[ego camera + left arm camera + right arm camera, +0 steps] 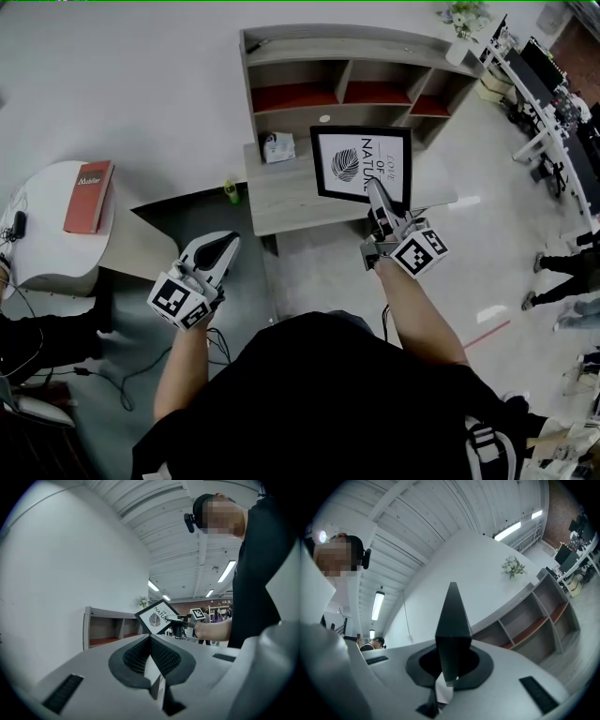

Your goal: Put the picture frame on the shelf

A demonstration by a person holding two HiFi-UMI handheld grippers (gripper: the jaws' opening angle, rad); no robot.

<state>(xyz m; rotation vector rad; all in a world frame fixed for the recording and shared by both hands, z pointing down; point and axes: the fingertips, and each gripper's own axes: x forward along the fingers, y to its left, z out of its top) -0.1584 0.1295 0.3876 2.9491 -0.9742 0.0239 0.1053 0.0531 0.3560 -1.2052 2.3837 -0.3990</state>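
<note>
Right hand-held gripper (374,190) was clamped shut on the near edge of the picture frame (360,163). In the right gripper view the frame's dark edge stood up between the jaws. The frame was held tilted just in front of the shelf (349,54), over the wooden surface (286,202) at the shelf's foot, not in any of the 3 compartments. Couldn't tell if it touched the surface. Its face showed a leaf and lettering on white inside a black border.

Left hand-held gripper (220,251) hung well clear of the shelf, front-left of it, off the surface's edge, jaws closed together and empty.

1 small box (277,147) sat on the surface just in front of the shelf's left end. 1 red book (90,196) lay on a white table (42,253) far left of the shelf.
</note>
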